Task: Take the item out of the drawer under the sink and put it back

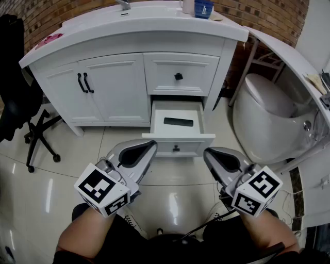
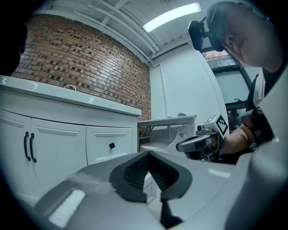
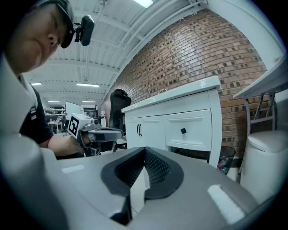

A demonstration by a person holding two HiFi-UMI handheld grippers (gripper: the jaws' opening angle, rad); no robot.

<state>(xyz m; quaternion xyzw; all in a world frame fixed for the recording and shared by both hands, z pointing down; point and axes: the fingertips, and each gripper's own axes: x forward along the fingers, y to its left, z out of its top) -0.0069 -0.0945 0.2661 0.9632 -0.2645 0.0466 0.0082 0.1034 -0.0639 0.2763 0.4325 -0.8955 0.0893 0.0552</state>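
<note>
Black item (image 1: 178, 122) lying flat inside open drawer (image 1: 196, 146); left gripper (image 1: 151, 146) and right gripper (image 1: 208, 152) held just in front of drawer, fingers (image 2: 135, 170) of each pressed together with nothing between

No words or numbers can be read: the cubes (image 1: 101, 189) (image 1: 256, 193) bear only square markers, and the blue box's (image 1: 204, 9) label blurs.

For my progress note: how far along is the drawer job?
Done: the lower drawer stands open. In hand: nothing; left gripper and right gripper are shut, empty. Left: the black item lies in the drawer; whether it was out already cannot be told.
</note>
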